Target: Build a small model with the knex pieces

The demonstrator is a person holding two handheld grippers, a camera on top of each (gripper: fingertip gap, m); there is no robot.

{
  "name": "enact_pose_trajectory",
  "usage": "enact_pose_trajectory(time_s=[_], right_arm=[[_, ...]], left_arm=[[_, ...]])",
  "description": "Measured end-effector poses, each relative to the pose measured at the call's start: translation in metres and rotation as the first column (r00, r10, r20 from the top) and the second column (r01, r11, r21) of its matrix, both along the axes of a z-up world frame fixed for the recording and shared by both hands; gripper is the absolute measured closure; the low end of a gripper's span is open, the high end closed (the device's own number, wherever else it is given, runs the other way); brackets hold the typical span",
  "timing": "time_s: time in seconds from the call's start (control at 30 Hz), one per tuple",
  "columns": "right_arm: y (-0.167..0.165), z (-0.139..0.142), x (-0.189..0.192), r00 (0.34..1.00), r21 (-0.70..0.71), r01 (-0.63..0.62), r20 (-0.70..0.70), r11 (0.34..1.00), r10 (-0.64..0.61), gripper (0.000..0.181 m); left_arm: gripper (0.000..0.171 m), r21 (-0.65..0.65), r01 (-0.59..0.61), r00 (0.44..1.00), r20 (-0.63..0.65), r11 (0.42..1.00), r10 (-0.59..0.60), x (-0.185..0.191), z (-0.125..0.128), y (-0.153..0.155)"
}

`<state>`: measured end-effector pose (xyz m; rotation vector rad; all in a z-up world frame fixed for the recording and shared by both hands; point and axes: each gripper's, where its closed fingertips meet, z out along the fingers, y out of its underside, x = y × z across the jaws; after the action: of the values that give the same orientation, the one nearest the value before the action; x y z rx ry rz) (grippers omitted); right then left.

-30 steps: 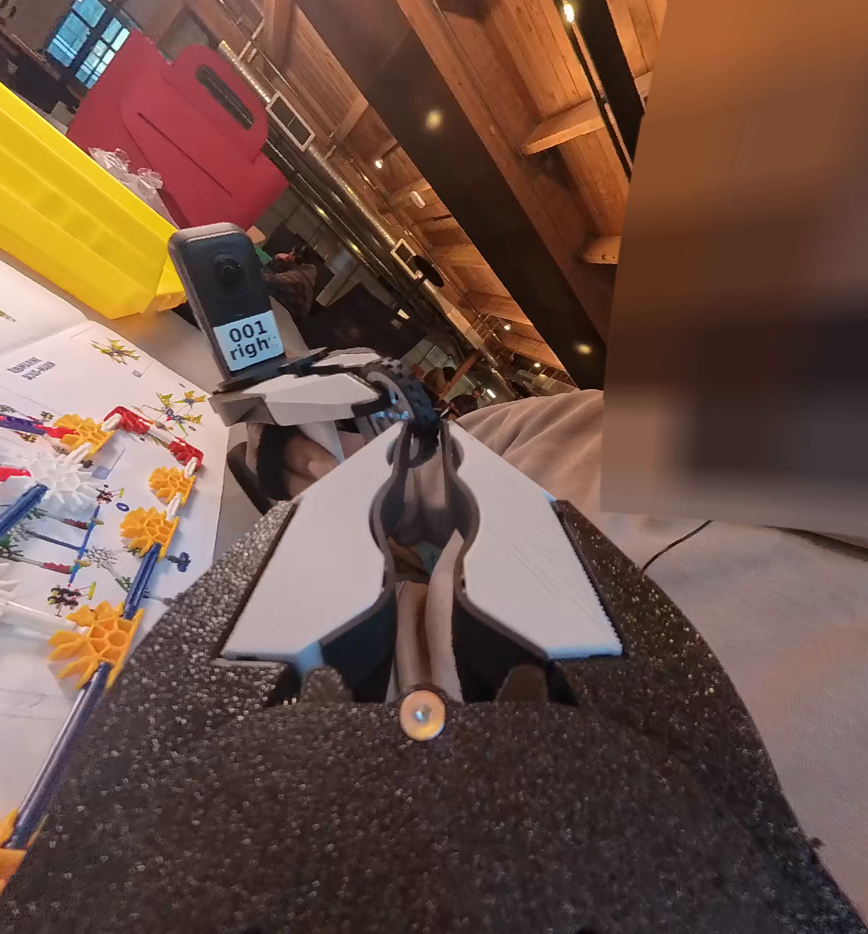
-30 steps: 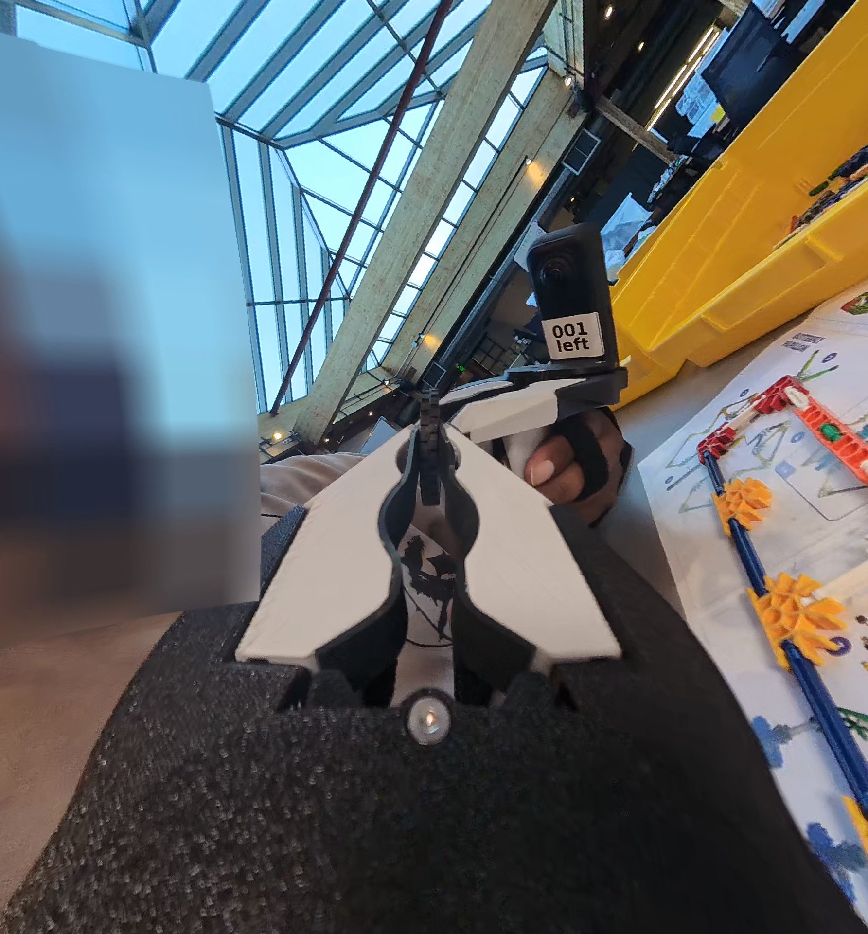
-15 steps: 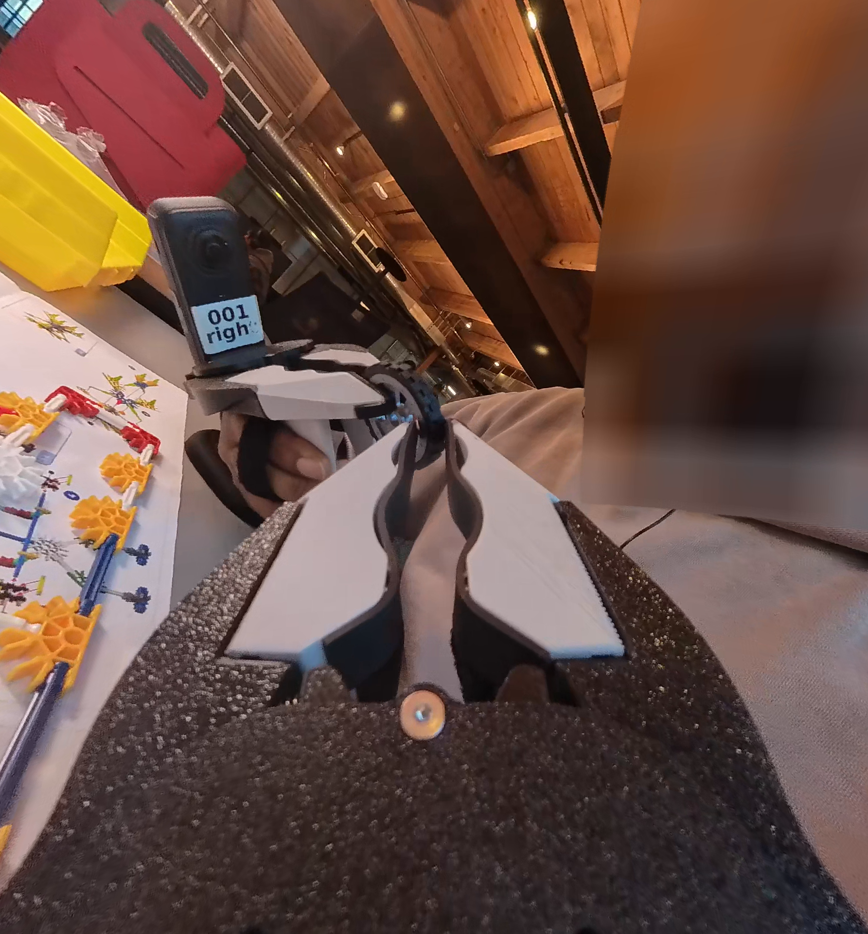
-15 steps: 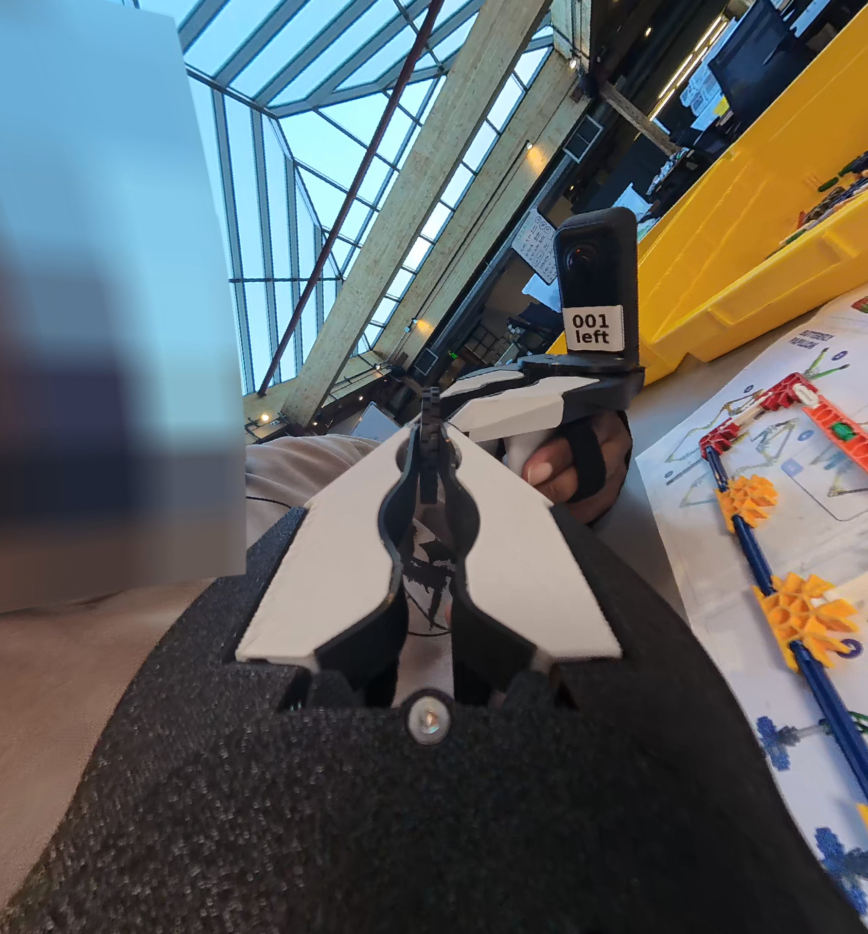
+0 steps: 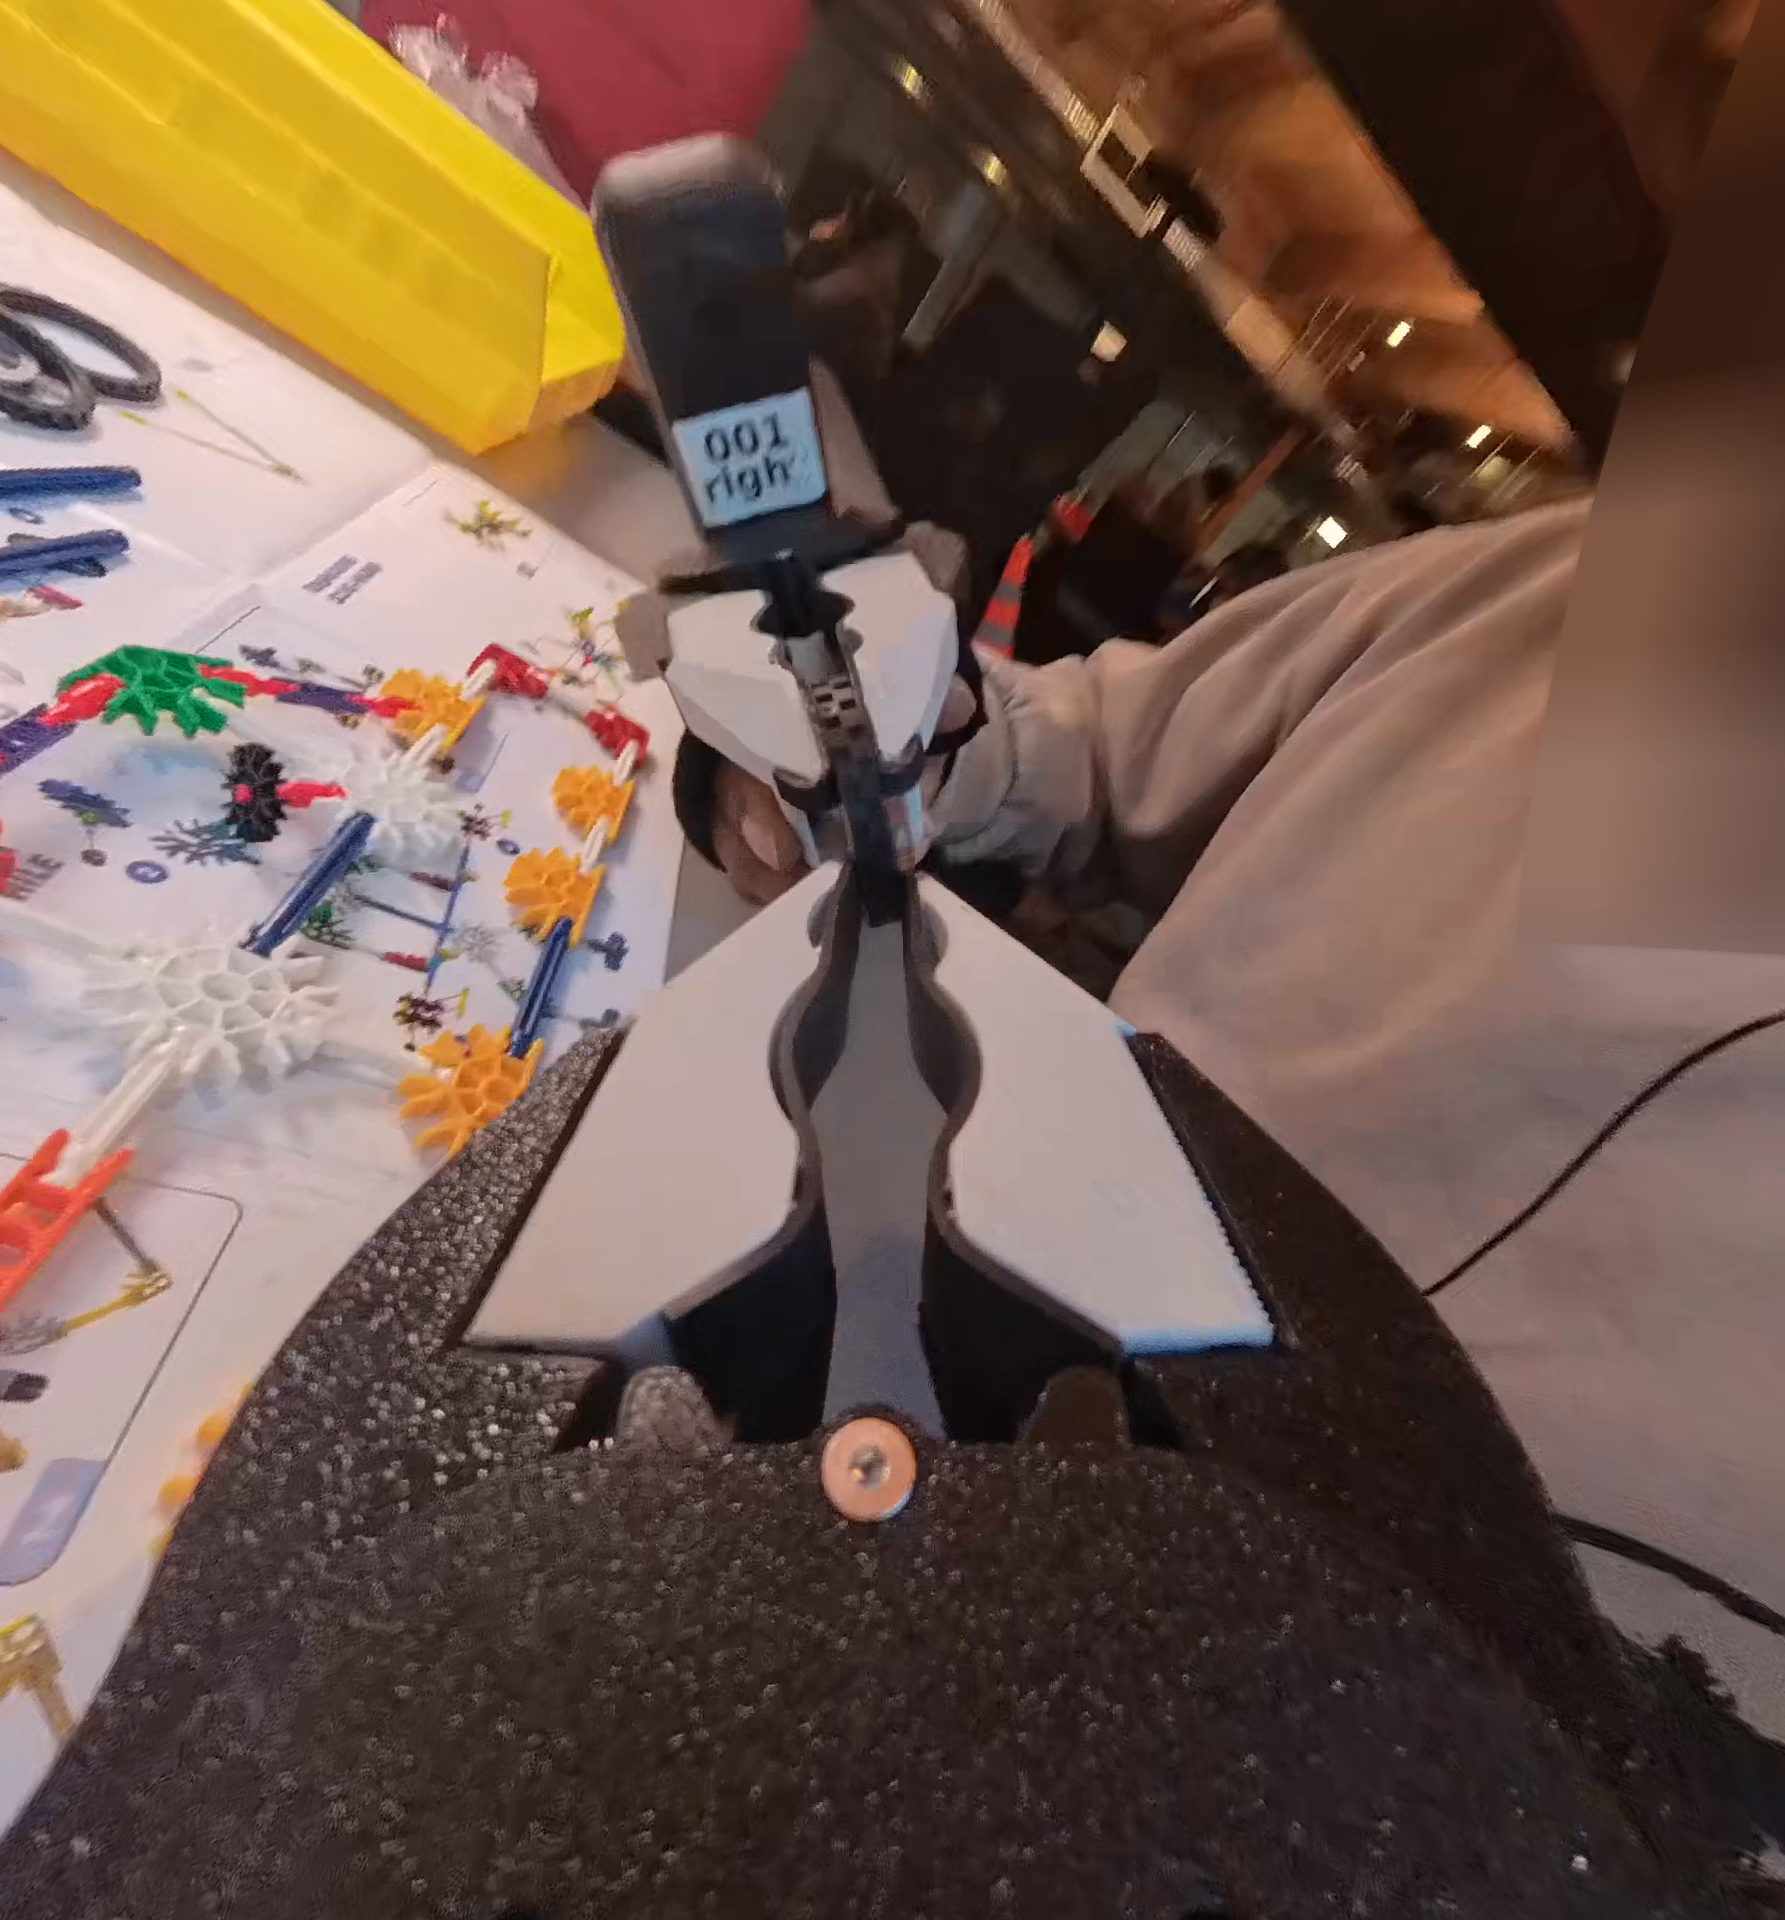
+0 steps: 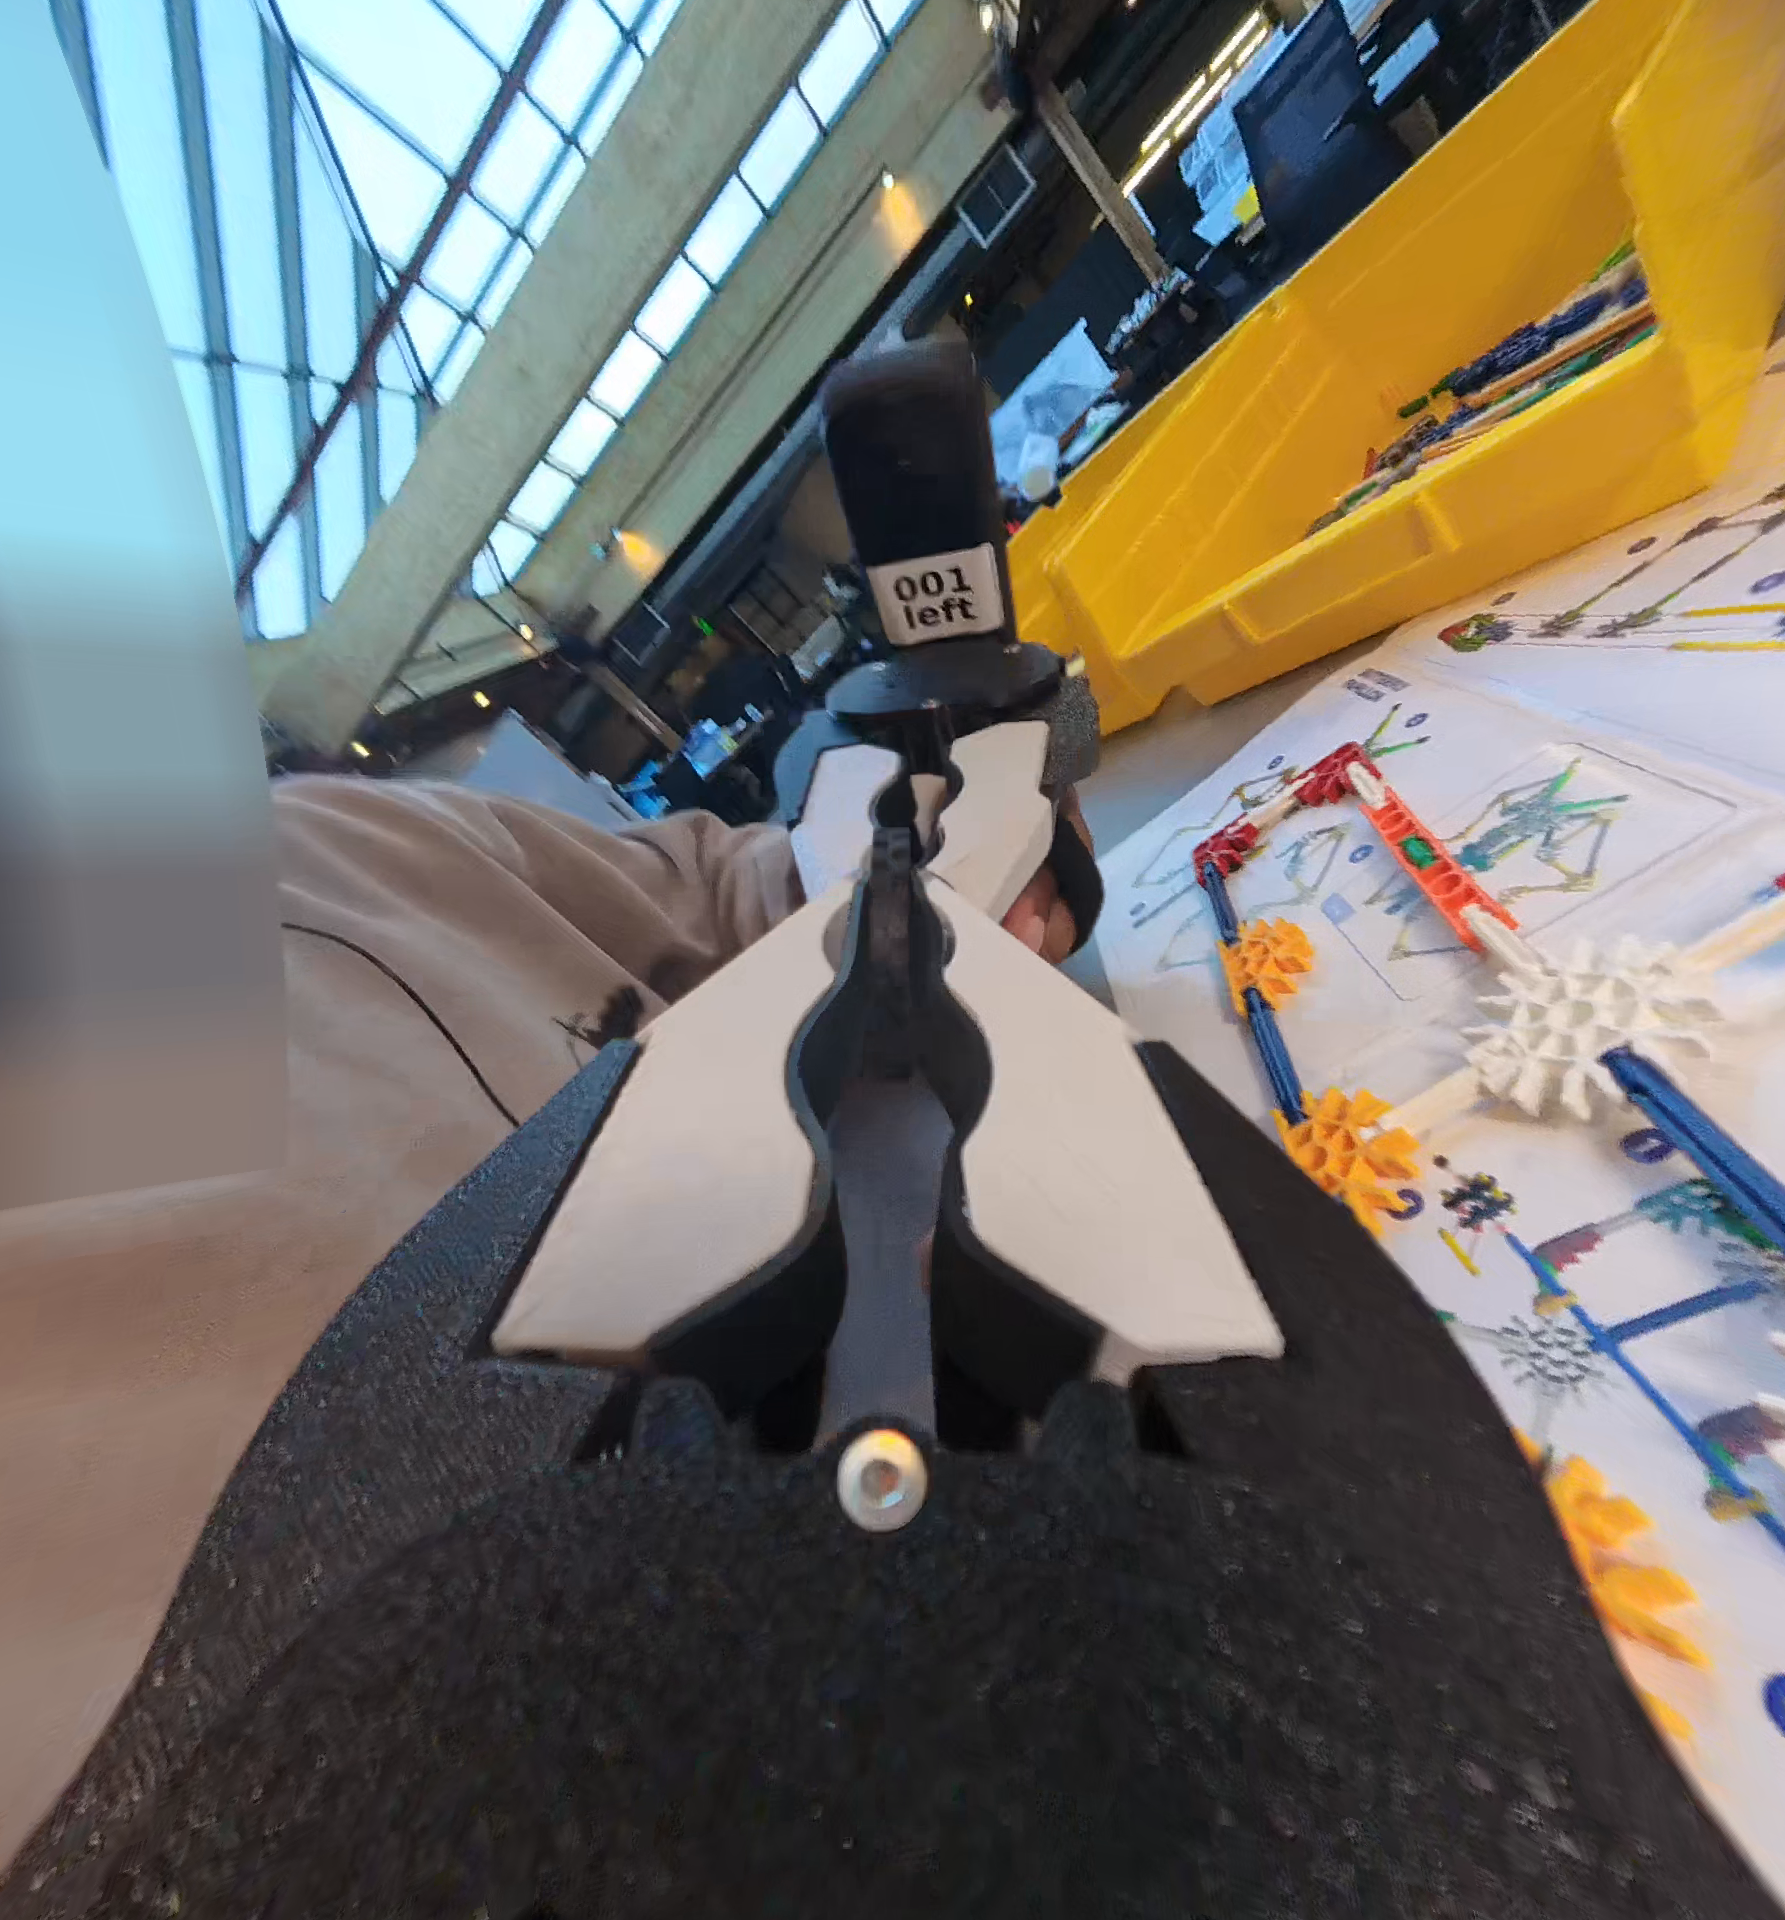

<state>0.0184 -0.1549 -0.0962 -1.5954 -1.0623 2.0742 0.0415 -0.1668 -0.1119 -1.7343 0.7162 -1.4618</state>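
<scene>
Two claws meet tip to tip above the person's lap. The left claw (image 5: pixel 872 899) is clenched on a small black piece (image 5: pixel 867 836), and the right claw (image 5: pixel 846 790), facing it, pinches the same piece from the far end, probably so that each steadies it against the other.

Beside them on the tabletop (image 5: pixel 696 914) lies an instruction sheet (image 5: pixel 379 582) carrying a rod-and-connector model (image 5: pixel 389 790), kept within reach. Farther off stands a yellow bin (image 5: pixel 348 218).

Only the left wrist view shows the black rings (image 5: pixel 26 358). Only the right wrist view looks into the bin at its loose rods (image 6: pixel 1532 358).
</scene>
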Motion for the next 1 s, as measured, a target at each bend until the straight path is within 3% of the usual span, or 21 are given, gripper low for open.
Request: enact_pose_trajectory(time_s=[0.1,0.2,0.27,0.43,0.5,0.57,0.63,0.67,0.77,0.87,0.93,1.0], right_arm=[[0.003,0.011,-0.003,0.999,0.168,0.046,-0.029,0.985,-0.041,0.178],[-0.004,0.010,-0.002,0.998,0.419,0.064,-0.036,0.906,-0.053,0.177],[-0.009,0.005,0.000,0.999,0.496,0.051,-0.029,0.867,-0.043,0.177],[-0.002,-0.004,0.004,0.997,0.752,0.058,-0.004,0.657,-0.083,0.176],[0.031,-0.001,0.003,0.981,0.824,0.099,0.013,0.557,-0.193,0.178],[0.094,-0.007,0.003,0.924,0.933,0.086,0.056,0.350,-0.377,0.177],[0.159,-0.026,0.003,0.848,0.985,-0.037,0.119,0.166,-0.517,0.177],[0.183,-0.035,0.000,0.821,0.990,-0.091,0.137,0.110,-0.555,0.177],[0.215,-0.066,-0.024,0.796,0.972,-0.214,0.232,0.098,-0.559,0.176],[0.205,-0.084,-0.053,0.809,0.953,-0.272,0.300,0.131,-0.505,0.171],[0.195,-0.095,-0.062,0.802,0.932,-0.302,0.361,0.199,-0.475,0.160],[0.183,-0.093,-0.064,0.815,0.905,-0.270,0.397,0.329,-0.423,0.141]], left_arm=[[0.168,0.075,-0.020,1.000,-0.017,0.997,0.021,-0.003,0.009,0.005],[0.168,0.207,-0.016,0.994,-0.104,0.978,0.039,-0.003,0.007,0.002],[0.167,0.256,-0.004,0.987,-0.152,0.967,0.044,-0.002,0.000,-0.002],[0.166,0.378,-0.045,0.954,-0.260,0.925,0.152,-0.011,-0.009,0.009],[0.154,0.381,-0.142,0.933,-0.258,0.914,0.252,-0.023,-0.008,0.025],[0.145,0.385,-0.239,0.906,-0.241,0.892,0.347,-0.040,-0.004,0.042],[0.140,0.397,-0.320,0.870,-0.238,0.860,0.433,-0.057,-0.004,0.056],[0.137,0.406,-0.345,0.850,-0.248,0.846,0.465,-0.064,-0.006,0.060],[0.131,0.434,-0.393,0.808,-0.258,0.811,0.530,-0.076,-0.009,0.067],[0.125,0.453,-0.417,0.781,-0.265,0.788,0.566,-0.083,-0.009,0.070],[0.122,0.456,-0.422,0.776,-0.265,0.783,0.573,-0.084,-0.008,0.070],[0.121,0.450,-0.419,0.779,-0.267,0.788,0.567,-0.083,-0.009,0.069]])
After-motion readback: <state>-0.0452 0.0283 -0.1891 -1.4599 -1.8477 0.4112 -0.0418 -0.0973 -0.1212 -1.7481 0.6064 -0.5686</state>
